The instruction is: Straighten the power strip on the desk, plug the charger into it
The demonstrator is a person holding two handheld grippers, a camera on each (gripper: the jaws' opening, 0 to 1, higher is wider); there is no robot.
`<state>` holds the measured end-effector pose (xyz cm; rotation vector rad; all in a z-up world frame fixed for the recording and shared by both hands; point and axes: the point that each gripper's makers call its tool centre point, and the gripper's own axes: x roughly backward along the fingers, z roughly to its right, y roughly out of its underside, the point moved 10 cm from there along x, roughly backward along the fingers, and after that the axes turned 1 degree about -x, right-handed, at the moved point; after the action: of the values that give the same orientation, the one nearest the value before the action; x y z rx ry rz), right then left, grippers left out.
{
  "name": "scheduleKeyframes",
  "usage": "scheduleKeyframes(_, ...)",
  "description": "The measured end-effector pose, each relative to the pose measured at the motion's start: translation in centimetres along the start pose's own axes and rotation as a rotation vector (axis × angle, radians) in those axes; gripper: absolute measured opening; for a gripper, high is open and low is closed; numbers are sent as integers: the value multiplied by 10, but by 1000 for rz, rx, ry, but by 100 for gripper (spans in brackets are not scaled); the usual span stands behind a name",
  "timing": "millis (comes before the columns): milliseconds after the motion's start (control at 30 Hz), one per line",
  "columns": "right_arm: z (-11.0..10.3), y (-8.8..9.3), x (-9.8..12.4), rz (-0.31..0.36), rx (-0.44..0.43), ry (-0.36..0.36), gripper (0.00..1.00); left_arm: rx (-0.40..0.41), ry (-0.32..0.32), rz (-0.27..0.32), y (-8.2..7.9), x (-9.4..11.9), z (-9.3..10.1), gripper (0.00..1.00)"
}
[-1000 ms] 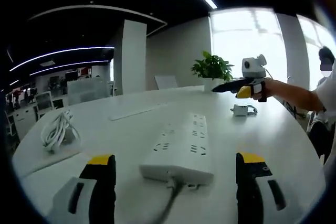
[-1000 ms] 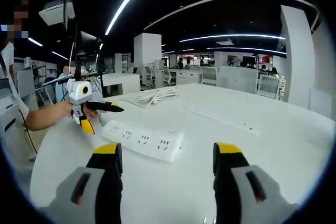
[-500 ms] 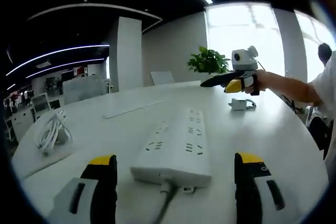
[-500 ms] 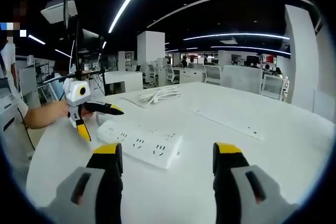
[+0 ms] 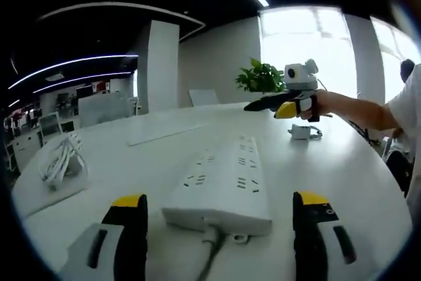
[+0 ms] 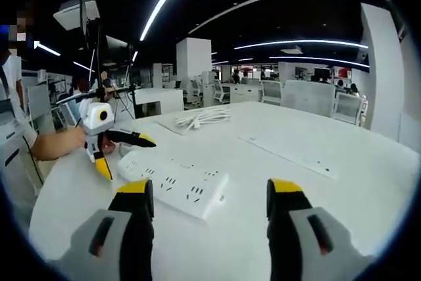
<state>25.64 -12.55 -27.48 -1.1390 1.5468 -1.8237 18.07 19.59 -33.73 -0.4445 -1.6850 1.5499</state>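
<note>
A white power strip (image 5: 223,185) lies flat on the white desk (image 5: 342,182), its cord (image 5: 212,258) running toward me between the jaws of my left gripper (image 5: 218,201), which is open and empty just short of the strip's near end. In the right gripper view the power strip (image 6: 174,179) lies at an angle ahead of my open, empty right gripper (image 6: 209,190). The small white charger (image 5: 301,132) with its cable sits on the desk beyond the strip. A hand holds the right gripper (image 5: 271,108) above the desk near the charger. The left gripper (image 6: 125,154) hovers at the strip's far end.
A coil of white cable (image 5: 59,159) rests at the desk's left side; the same coiled cable (image 6: 200,118) lies beyond the strip. A long flat white panel (image 5: 164,135) lies further back. A potted plant (image 5: 263,77) stands by the window. A person's arm (image 5: 358,111) reaches in.
Both views have shifted slightly closer to the power strip. In the left gripper view the right gripper has drifted left over the desk. The strip and charger have stayed put.
</note>
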Motion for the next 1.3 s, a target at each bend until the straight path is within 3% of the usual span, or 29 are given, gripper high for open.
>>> scheduleKeyframes(500, 10, -6, -5, 19, 67, -74, 69, -22, 0, 21, -2, -6, 9, 90)
scheduleKeyframes(733, 15, 3, -13, 40, 98, -99, 68, -30, -11, 18, 0, -8, 6, 88)
scheduleKeyframes(1000, 15, 22, -20, 5, 151, -140, 67, -33, -8, 12, 0, -10, 1, 85)
scheduleKeyframes(1167, 21, 22, -23, 76, 159, -168, 65, -38, -5, 5, 1, -11, 0, 84)
scheduleKeyframes(1300, 29, 22, -26, 92, 157, -181, 64, -44, 2, 1, 2, -11, 1, 84)
